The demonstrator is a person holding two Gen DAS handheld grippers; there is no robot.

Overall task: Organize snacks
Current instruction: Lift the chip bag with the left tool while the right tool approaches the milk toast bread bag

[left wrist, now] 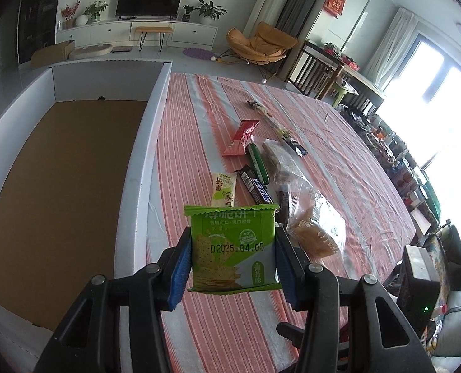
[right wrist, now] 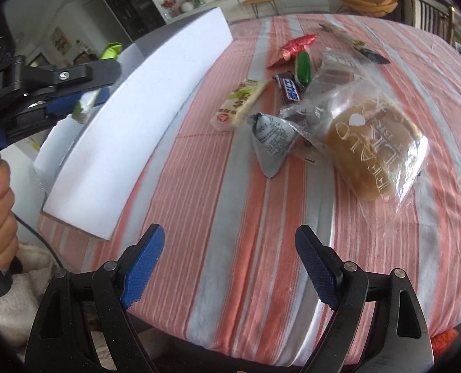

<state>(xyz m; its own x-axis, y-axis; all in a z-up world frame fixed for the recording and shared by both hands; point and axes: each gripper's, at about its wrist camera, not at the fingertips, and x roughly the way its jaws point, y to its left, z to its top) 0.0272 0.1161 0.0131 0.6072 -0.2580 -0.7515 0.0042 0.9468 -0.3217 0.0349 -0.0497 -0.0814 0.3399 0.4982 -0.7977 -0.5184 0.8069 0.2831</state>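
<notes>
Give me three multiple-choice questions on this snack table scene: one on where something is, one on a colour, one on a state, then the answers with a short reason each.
1. Where is the green cracker packet?
A. Lying inside the white box
B. Held between the left tongs
C. Flat on the striped cloth beside the bread

2. What colour are the pads on the right tongs?
A. Blue
B. Red
C. Yellow

3. What state are the right tongs in?
A. Shut on the bagged bread
B. Shut on nothing
C. Open, holding nothing

Answers:
1 B: both left pads press the packet's sides, above the cloth and next to the white box.
2 A: both pads show blue against black arms.
3 C: the pads stand wide apart over bare cloth, and the bagged bread lies further off.
</notes>
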